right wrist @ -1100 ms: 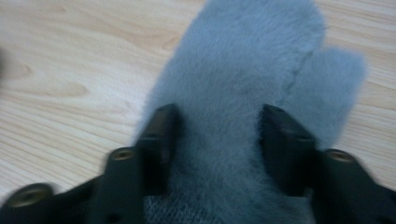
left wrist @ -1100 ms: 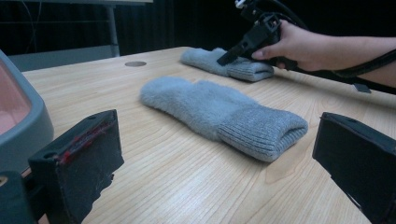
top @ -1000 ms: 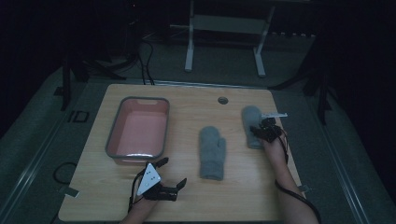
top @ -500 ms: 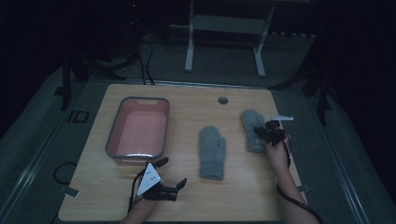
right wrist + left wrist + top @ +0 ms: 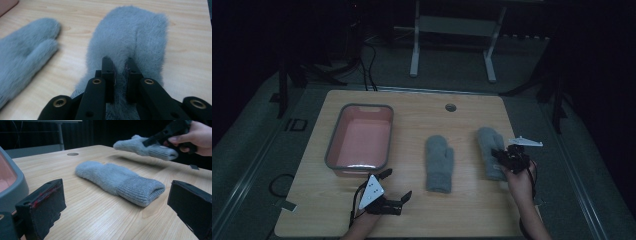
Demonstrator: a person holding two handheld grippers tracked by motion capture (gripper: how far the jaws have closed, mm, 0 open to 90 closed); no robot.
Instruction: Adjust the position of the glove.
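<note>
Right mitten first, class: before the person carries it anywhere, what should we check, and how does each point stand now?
1. Right claw shut on the right mitten: ok.
2. Mitten clear of the table: ok, a shadow lies beneath it in the left gripper view.
3. Left claw open, holding nothing: ok.
4. Pink tub free to receive it: ok.
5. Middle mitten lying flat, untouched: ok.
6. Grip firm enough: cannot tell.

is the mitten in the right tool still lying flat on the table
No, in the left gripper view the grey fuzzy mitten pinched by the right tool hangs above the wooden table, its shadow beneath.
</note>
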